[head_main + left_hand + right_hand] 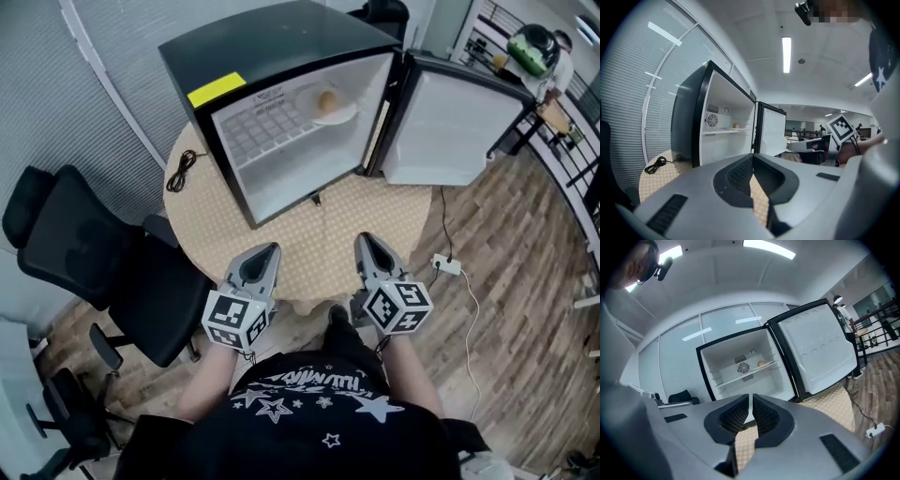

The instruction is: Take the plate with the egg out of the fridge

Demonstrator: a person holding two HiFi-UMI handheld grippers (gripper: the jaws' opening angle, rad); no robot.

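A small black fridge (pixel 262 56) stands on a round table with its door (pixel 450 122) swung wide to the right. On its wire shelf lies a white plate (pixel 330 114) with a brown egg (pixel 327 101); the egg (pixel 761 363) also shows far off in the right gripper view, and the egg (pixel 736 125) in the left gripper view. My left gripper (pixel 273 249) and right gripper (pixel 362 239) hover over the table's near edge, side by side, well short of the fridge. Both have their jaws together with nothing between them.
The table (pixel 225 234) wears a checked yellow cloth. A black cable (pixel 181 172) lies coiled on it left of the fridge. Black office chairs (pixel 94 253) stand at the left. A white power strip (pixel 445 265) lies on the wooden floor at the right.
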